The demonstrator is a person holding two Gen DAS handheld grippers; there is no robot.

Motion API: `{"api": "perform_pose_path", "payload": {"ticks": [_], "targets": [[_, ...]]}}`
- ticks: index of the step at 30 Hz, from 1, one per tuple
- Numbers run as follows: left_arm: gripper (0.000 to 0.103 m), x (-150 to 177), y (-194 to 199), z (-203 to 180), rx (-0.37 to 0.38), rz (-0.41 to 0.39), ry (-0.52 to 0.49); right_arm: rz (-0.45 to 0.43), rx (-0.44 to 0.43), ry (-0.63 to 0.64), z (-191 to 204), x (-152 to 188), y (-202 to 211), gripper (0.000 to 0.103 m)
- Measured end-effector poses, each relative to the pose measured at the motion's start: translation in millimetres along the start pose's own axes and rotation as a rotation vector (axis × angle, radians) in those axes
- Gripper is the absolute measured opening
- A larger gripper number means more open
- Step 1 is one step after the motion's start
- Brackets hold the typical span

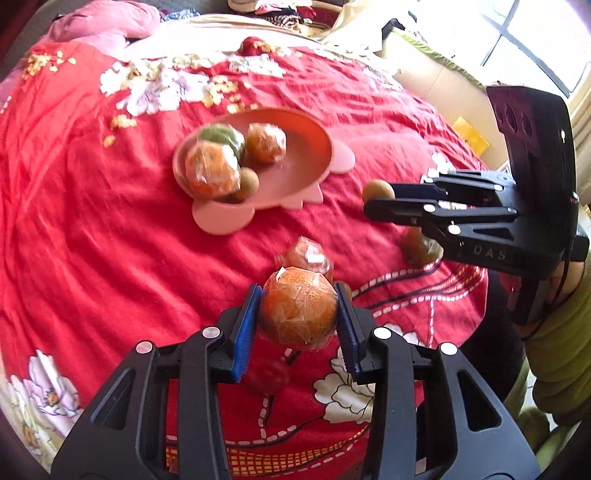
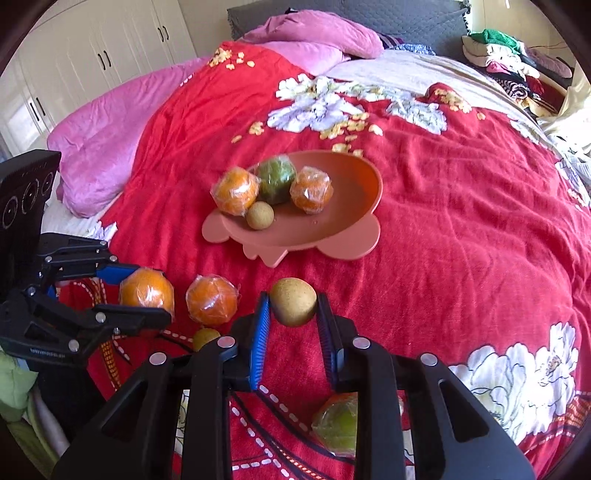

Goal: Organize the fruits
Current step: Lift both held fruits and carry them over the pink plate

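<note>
My left gripper is shut on a plastic-wrapped orange, held just above the red floral bedcover. My right gripper is shut on a small round brown fruit, also lifted off the cover. Each gripper shows in the other's view: the right gripper at the right, the left gripper at the left. Ahead lies a pink plate holding two wrapped oranges, a green fruit and a brown fruit.
Loose on the cover near the grippers are a wrapped orange, a small brown fruit and a wrapped green fruit. Pink pillows lie at the head of the bed. A pile of clothes is at the far right.
</note>
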State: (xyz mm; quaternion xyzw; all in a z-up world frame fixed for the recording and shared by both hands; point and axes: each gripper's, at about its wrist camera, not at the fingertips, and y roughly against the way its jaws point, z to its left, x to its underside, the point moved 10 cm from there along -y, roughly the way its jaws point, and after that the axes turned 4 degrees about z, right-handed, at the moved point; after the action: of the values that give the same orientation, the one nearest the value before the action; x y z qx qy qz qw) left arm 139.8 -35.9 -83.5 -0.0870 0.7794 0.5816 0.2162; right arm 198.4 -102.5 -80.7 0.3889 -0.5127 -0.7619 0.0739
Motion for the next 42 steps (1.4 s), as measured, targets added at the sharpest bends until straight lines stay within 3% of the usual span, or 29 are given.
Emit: {"api": "perform_pose_path", "payload": {"ticks": [20, 42], "targets": [[0.031, -53, 12, 6, -0.033, -0.068, 0.021, -0.093, 0.012, -0.012, -16, -31, 36, 0.024], [0.031, -85, -15, 1, -0.024, -0.047, 0.014, -0.103, -0.002, 0.001, -32, -65, 27, 0.024]]}}
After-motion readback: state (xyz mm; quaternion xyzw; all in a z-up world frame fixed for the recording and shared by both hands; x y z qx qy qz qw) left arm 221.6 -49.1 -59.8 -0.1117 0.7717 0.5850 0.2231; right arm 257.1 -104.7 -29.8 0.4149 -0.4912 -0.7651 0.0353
